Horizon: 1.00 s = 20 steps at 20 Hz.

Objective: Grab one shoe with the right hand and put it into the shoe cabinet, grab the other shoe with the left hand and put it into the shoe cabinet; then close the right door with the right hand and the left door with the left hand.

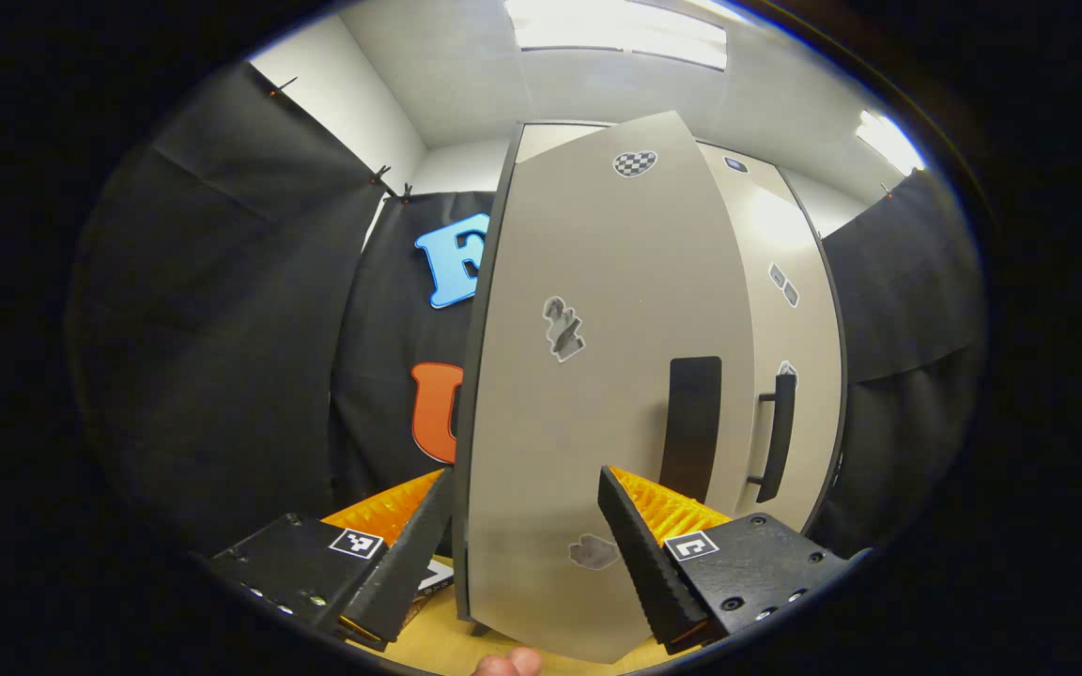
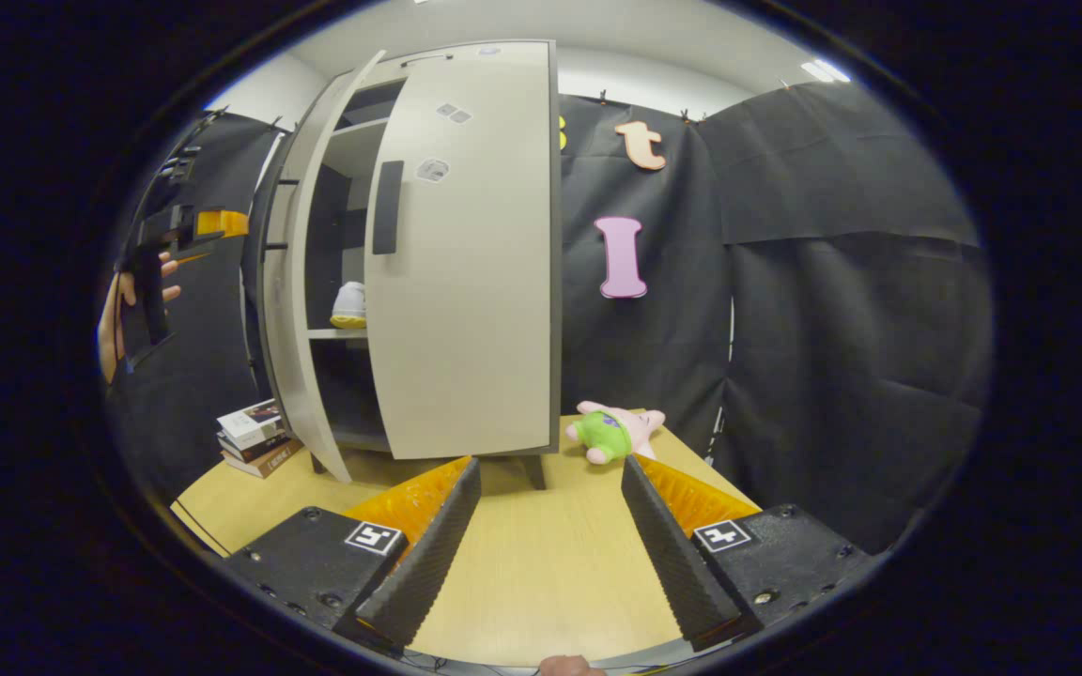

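Observation:
The beige shoe cabinet (image 2: 466, 282) stands on the wooden table. Its right door (image 2: 475, 310) looks shut; the left door (image 2: 301, 310) stands ajar. Through the gap a white shoe with a yellow sole (image 2: 350, 305) rests on a middle shelf. In the left gripper view the left door's outer face (image 1: 597, 310) is close ahead, with its black handle (image 1: 691, 427) and the right door's handle (image 1: 776, 437) beyond. My left gripper (image 1: 524, 474) is open in front of that face, its left finger past the door's edge. My right gripper (image 2: 552, 462) is open above the table, holding nothing.
A hand holds the left gripper (image 2: 170, 244) beside the open door. A stack of books (image 2: 255, 437) lies on the table left of the cabinet. A pink and green plush toy (image 2: 611, 432) lies to its right. The table top (image 2: 541, 563) spreads under my right gripper.

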### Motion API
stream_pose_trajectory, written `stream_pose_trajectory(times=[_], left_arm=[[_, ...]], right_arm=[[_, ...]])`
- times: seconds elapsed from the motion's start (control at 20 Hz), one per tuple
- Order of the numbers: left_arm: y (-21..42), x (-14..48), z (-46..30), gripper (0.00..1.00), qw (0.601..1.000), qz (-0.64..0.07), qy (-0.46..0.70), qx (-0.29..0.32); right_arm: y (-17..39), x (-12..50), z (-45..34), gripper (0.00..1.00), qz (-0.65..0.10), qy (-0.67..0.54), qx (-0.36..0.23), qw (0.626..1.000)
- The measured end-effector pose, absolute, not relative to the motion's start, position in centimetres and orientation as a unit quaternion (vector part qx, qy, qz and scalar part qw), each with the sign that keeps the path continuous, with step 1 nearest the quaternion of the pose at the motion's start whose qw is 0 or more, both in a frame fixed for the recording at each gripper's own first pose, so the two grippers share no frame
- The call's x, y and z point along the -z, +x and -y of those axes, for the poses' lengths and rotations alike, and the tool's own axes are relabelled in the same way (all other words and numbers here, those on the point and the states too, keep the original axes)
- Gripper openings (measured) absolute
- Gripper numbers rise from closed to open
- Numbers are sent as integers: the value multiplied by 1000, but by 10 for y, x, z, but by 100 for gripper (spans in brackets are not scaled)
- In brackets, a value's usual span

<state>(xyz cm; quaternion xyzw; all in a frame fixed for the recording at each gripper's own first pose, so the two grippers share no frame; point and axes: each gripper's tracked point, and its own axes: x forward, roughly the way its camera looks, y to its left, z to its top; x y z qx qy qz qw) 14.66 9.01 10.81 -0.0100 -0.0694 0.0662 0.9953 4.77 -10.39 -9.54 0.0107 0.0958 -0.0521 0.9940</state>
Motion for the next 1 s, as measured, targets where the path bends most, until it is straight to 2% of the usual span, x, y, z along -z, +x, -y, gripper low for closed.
stream_pose_trajectory(times=[0.3, 0.45, 0.65, 0.8, 1.0], left_arm=[[80, -69, -97, 93, 996, 47, 48, -66], [46, -20, -72, 93, 999, 11, 14, -41], [7, 31, -32, 93, 999, -28, -16, -7], [-13, 42, -16, 93, 999, -45, -7, 0], [-23, 34, -1, 93, 999, -31, -7, 14]], right_arm=[[39, 89, 112, 98, -86, 11, 63, 994], [33, 80, 102, 94, -74, 13, 55, 996], [27, 68, 77, 98, -62, 11, 27, 998], [20, 57, 61, 98, -51, 2, 6, 999], [14, 47, 42, 98, -39, -4, -13, 999]])
